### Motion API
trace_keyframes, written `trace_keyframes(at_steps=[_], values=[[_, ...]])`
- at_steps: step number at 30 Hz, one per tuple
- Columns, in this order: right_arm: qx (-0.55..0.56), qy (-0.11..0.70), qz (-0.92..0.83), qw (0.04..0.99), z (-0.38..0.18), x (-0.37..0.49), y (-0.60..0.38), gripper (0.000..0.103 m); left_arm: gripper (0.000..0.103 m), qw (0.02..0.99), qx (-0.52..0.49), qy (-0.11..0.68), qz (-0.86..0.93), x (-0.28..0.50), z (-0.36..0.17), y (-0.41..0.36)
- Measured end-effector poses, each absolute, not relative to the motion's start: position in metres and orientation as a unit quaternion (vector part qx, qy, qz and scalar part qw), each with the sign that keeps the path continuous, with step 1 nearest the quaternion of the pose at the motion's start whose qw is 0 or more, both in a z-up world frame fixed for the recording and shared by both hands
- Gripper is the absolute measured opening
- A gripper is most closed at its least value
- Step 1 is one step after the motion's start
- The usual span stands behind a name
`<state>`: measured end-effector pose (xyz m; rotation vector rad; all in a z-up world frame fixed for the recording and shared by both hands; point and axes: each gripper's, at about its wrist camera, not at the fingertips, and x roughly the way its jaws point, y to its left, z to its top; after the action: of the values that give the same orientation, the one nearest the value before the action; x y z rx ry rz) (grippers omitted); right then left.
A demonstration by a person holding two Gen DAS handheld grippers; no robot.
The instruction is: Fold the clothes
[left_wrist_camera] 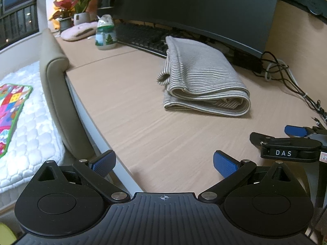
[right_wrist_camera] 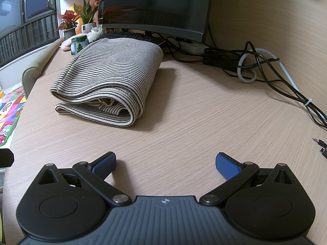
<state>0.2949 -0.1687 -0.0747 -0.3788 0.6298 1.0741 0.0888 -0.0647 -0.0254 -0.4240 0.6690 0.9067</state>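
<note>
Wood-grain table point(right_wrist_camera: 184, 112) | striped garment point(right_wrist_camera: 108, 75) folded, frame centre-left | left hand-held gripper point(left_wrist_camera: 164, 163) and right hand-held gripper point(right_wrist_camera: 165, 164) both spread wide, empty | judgement: fold looks finished; if tidying, square the loose front edge gently.

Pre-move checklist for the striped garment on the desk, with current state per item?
1. Left tool open, holding nothing: ok.
2. Right tool open, holding nothing: ok.
3. Striped garment lies folded on the desk, apart from both tools: ok.
4. Desk between the tools and the garment free of objects: ok.
5. Cables lie to the right of the garment, not touching it: ok.
6. Garment's far edge clear of the keyboard: cannot tell.
</note>
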Motion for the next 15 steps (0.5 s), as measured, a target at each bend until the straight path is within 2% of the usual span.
trace_keyframes(at_steps=[15], values=[[-0.176,0.293,0.500,0.796,-0.0748,0.2949,-0.1685,0.103,0.103,0.826,-0.198,0.315,0.424,0.0901,-0.0260,-0.0637]])
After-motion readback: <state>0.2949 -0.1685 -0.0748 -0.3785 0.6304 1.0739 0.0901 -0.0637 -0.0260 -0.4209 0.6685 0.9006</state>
